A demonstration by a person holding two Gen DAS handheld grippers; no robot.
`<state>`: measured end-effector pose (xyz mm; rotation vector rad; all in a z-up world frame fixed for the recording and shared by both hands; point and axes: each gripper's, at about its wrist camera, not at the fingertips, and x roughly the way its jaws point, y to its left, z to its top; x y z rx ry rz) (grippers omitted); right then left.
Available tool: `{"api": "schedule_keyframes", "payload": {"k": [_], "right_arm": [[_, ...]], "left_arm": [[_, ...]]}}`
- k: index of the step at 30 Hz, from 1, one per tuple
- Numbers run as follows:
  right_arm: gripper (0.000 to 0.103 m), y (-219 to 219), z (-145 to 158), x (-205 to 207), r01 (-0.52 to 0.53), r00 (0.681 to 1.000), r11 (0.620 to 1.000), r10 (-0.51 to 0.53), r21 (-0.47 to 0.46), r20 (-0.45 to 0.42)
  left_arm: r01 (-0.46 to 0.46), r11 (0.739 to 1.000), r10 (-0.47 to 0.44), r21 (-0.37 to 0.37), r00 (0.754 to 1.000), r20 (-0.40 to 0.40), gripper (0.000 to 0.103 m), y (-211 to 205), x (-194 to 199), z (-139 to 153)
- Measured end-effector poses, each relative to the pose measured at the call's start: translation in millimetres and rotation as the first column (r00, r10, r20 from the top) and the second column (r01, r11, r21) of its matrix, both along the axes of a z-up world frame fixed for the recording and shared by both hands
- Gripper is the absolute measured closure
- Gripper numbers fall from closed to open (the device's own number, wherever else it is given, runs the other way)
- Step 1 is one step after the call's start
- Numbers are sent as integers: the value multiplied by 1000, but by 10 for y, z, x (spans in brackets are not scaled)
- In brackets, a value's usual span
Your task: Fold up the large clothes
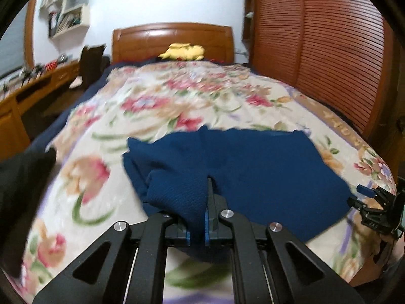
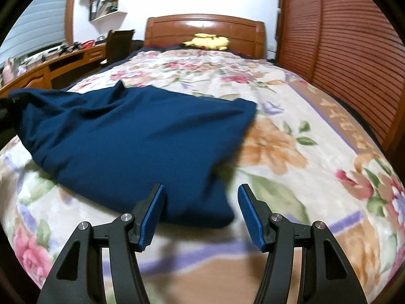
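While the left tool (image 1: 200, 210) pinches a bunched ridge of the navy knit garment (image 1: 253, 172) between its closed fingers, the right tool (image 2: 201, 212) stands wide open with nothing in it, poised just at the garment's near right corner. The garment lies part folded on the floral bedspread (image 1: 177, 96), toward the foot of the bed, its right half flat and its left side gathered and lifted toward the left tool.

The main risk lies in that one-sided hold. If the left tool pulls across or upward before the right one has taken the corner, the flat half will likely drag along the bedspread and skew, so the fold line ends up crooked. The left grip looks to be on a thick wad, not a single edge; several layers may be caught, and a pull could undo a fold already laid or carry a hidden layer with it. The knit looks soft and stretchy, so a hard tug may distort it instead of moving it cleanly.

For the right tool, closing too low could nip the bedspread together with the cloth. Both views are blurred, so I cannot tell for certain whether its left finger (image 2: 152, 215) touches the garment or merely hangs over it.
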<state>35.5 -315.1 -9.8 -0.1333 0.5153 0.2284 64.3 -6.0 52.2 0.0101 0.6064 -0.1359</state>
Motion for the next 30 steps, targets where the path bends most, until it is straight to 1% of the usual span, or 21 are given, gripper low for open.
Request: {"api": "schedule_keyframes", "payload": {"k": [1, 4, 5, 9, 11, 14, 16, 18, 21, 23, 25, 26, 27, 28, 30], "right_arm": [[41, -66, 9, -11, 7, 1000, 1000, -7, 8, 3], [41, -232, 42, -47, 24, 1000, 999, -24, 23, 9], [41, -275, 57, -60, 26, 1000, 999, -26, 25, 13], [41, -418, 117, -108, 66, 997, 998, -67, 12, 36], [42, -474, 141, -120, 72, 997, 997, -73, 26, 39], [41, -535, 161, -141, 96, 994, 995, -97, 30, 41], [42, -584, 146, -144, 118, 992, 993, -118, 23, 32], [42, -649, 109, -109, 134, 991, 991, -134, 8, 21], [42, -702, 19, -114, 141, 990, 990, -141, -24, -5], [42, -740, -22, -107, 136, 990, 990, -137, -35, -20], [42, -760, -47, -121, 134, 990, 990, -135, -32, -31], [41, -775, -48, -132, 129, 991, 991, -129, -18, -36], [42, -782, -36, -151, 123, 992, 992, -122, 0, -37], [42, -785, -15, -170, 118, 992, 993, -118, 12, -32], [41, -775, 30, -214, 112, 994, 993, -112, 27, -16]], "left_arm": [[12, 1000, -12, 10, 1000, 7, 96, -86, 15, 57], [72, 996, -74, 57, 997, 28, 96, -520, 77, 251], [101, 992, -104, 72, 994, 34, 96, -726, 100, 318], [200, 976, -202, 81, 979, 25, 97, -1352, 168, 440], [271, 960, -272, 66, 962, 15, 97, -1725, 184, 468], [353, 933, -355, 73, 935, 4, 97, -2147, 173, 441], [380, 922, -379, 78, 925, -24, 96, -2351, 220, 341], [391, 918, -387, 66, 920, -60, 95, -2410, 279, 242], [421, 906, -416, 45, 905, -90, 94, -2421, 301, 133], [444, 896, -441, 15, 894, -82, 85, -2351, 246, 140], [462, 887, -461, -9, 885, -65, 58, -2283, 177, 169], [465, 885, -465, -13, 884, -50, 54, -2216, 121, 198], [464, 886, -464, -12, 885, -40, 45, -2177, 82, 215], [463, 886, -463, -14, 886, -25, 33, -2076, 21, 251], [452, 892, -452, -10, 892, 3, 21, -1939, -39, 285]]}}
